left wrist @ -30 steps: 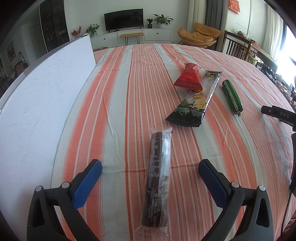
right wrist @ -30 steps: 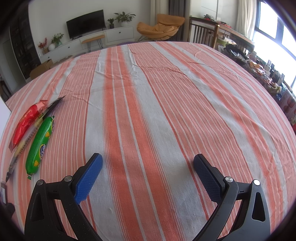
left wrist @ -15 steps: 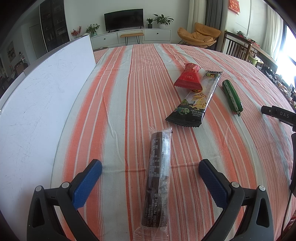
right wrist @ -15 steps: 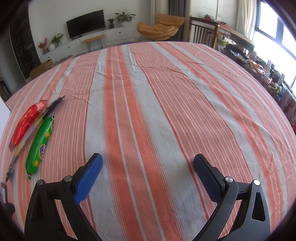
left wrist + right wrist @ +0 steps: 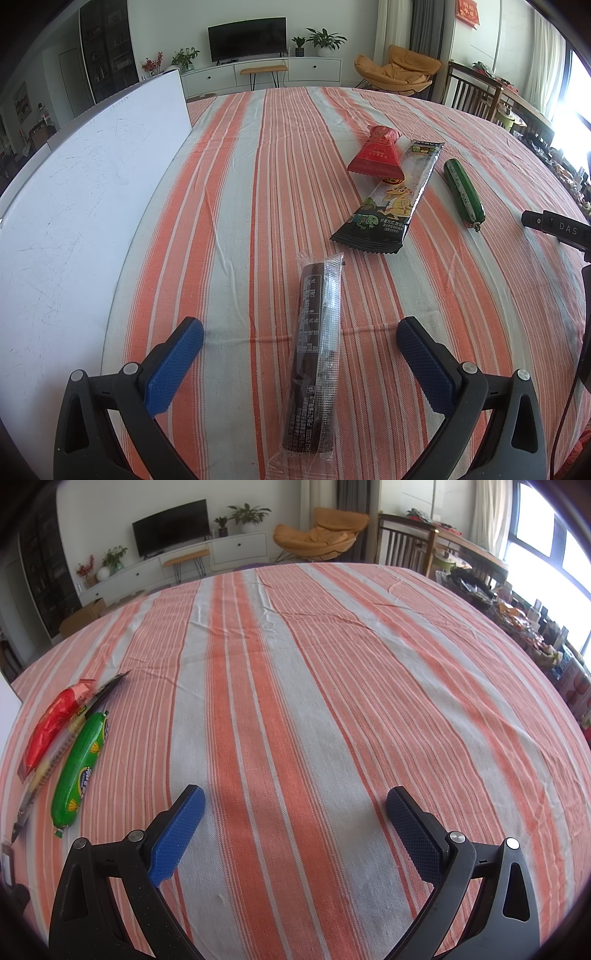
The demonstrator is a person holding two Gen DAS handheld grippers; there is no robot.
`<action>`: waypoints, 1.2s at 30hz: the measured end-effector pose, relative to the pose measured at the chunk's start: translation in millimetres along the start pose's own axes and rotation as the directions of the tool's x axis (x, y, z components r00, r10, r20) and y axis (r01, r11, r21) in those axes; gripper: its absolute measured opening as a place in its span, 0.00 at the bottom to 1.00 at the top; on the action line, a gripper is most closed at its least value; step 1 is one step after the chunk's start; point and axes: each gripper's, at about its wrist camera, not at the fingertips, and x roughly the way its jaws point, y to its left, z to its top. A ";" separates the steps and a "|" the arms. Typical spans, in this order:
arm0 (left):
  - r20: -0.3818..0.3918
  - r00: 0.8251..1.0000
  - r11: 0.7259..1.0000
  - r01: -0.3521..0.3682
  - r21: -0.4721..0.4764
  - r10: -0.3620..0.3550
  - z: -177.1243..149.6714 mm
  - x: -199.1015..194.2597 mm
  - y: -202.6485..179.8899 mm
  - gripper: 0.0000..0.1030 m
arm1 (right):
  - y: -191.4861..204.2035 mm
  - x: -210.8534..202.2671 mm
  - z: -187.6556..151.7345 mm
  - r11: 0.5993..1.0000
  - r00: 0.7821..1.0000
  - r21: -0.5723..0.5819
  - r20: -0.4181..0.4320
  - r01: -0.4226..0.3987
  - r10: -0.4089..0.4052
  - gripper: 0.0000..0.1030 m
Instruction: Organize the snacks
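Note:
In the left wrist view a dark snack bar in a clear wrapper [image 5: 317, 354] lies lengthwise on the striped tablecloth, between the fingers of my open left gripper [image 5: 300, 356], not gripped. Farther right lie a red packet [image 5: 376, 157], a long black packet with cartoon lizards [image 5: 393, 199] and a green sausage [image 5: 463, 192]. My right gripper [image 5: 293, 829] is open and empty over bare cloth. Its view shows the green sausage [image 5: 81, 766], the red packet [image 5: 53, 725] and the long packet [image 5: 48, 764] at the far left.
A large white board [image 5: 74, 206] lies along the left side of the table. Part of the right gripper's body [image 5: 554, 229] shows at the right edge of the left wrist view. Chairs, a TV cabinet and a cluttered side table stand beyond the table.

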 end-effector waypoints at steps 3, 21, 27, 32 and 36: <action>0.000 1.000 1.000 0.000 0.000 0.000 0.0 0.1 0.0 1.00 | -0.2 -0.1 0.0 1.000 1.000 0.000 0.000 0.000 0.000 0.97; 0.001 1.000 1.000 0.000 -0.001 0.000 1.2 -0.9 -0.3 1.00 | 111.4 -21.7 58.8 0.946 0.898 0.029 -0.306 -0.323 0.316 0.83; 0.001 1.000 1.000 0.000 -0.001 0.000 0.9 -1.0 -0.2 1.00 | 135.6 8.2 42.8 0.965 0.894 -0.005 -0.378 -0.262 0.241 0.42; -0.001 1.000 1.000 0.015 0.005 -0.015 0.3 -2.4 1.4 1.00 | 135.6 -3.0 30.0 0.970 0.916 -0.066 -0.351 -0.232 0.195 0.22; -0.129 0.981 0.988 0.151 0.046 -0.144 2.1 -10.6 12.8 0.99 | 112.5 -28.3 4.9 0.954 0.888 -0.053 -0.385 -0.295 0.253 0.22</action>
